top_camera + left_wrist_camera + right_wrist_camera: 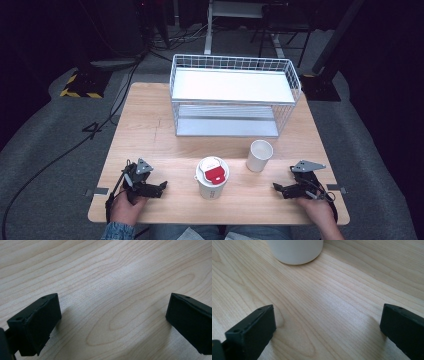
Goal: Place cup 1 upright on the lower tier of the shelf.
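Cups stood between my grippers, the lidded cup (212, 178) mid-table and the open cup (259, 155) just right of it, while my left gripper (161, 187) and right gripper (278, 188) rested wide and empty, so a careless sideways reach might have toppled either.

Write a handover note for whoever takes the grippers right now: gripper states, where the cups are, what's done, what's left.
Left gripper: open, holding nothing, low over the wooden table at its near left.
Right gripper: open, holding nothing, at the near right, aimed toward the cups.
Lidded paper cup: upright between the grippers, white lid with a red tab, untouched.
Open white paper cup: upright, just right of and behind it, apart from it.
White wire rack: far side of the table, both shelves bare.
Done: nothing visible. Left: probably everything; both cups are yet to be grasped.
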Motion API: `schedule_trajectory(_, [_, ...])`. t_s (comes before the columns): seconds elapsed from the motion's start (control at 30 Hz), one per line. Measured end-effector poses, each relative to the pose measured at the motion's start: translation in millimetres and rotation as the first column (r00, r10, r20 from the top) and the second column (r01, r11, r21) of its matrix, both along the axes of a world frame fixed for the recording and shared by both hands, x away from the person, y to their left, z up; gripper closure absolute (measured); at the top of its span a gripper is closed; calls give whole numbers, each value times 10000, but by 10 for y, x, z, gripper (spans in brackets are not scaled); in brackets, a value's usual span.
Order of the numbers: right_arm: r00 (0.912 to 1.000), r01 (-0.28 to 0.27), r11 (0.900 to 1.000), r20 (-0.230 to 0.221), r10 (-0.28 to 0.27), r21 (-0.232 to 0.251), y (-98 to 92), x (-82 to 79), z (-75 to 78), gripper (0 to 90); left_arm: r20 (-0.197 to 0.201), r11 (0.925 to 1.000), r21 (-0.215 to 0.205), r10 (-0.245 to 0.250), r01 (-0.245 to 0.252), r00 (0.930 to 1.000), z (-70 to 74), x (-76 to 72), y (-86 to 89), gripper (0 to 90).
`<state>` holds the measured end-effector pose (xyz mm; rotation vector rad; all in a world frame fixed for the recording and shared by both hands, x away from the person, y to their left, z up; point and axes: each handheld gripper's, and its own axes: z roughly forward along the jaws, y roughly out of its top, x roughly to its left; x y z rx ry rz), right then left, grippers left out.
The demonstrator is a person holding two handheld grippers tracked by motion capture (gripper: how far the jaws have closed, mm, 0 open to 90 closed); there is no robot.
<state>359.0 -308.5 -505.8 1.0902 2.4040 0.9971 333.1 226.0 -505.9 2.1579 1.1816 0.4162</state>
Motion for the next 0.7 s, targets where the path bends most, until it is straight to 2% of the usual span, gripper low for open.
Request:
schedule_trajectory(0.13, [9999,-64,10000,-99,63,-30,-12,9,9,4,-2,10000,-1,1,-1,10000,0,0,0,5])
schedule_trajectory(0.17, [9995,101,9999,-292,-101,-7,-31,22,29,18,-1,10000,0,-1,1,10000,0,0,0,5])
schedule_trajectory(0.2, [9995,101,9999,-292,-101,-7,-31,22,29,18,-1,10000,0,-1,1,10000,0,0,0,5])
schedule_trajectory(0.23, [9991,121,9999,-401,-118,87,-53,29,53,64,0,10000,2,1,-1,10000,0,0,0,5])
schedule_trajectory(0.33, [9993,84,9997,-373,-76,226,-71,27,77,71,0,10000,0,-1,1,10000,0,0,0,5])
schedule_trajectory(0.7, [9987,-121,9970,501,82,771,-56,-47,311,71,4,10000,-5,28,-28,10000,0,0,-3,5])
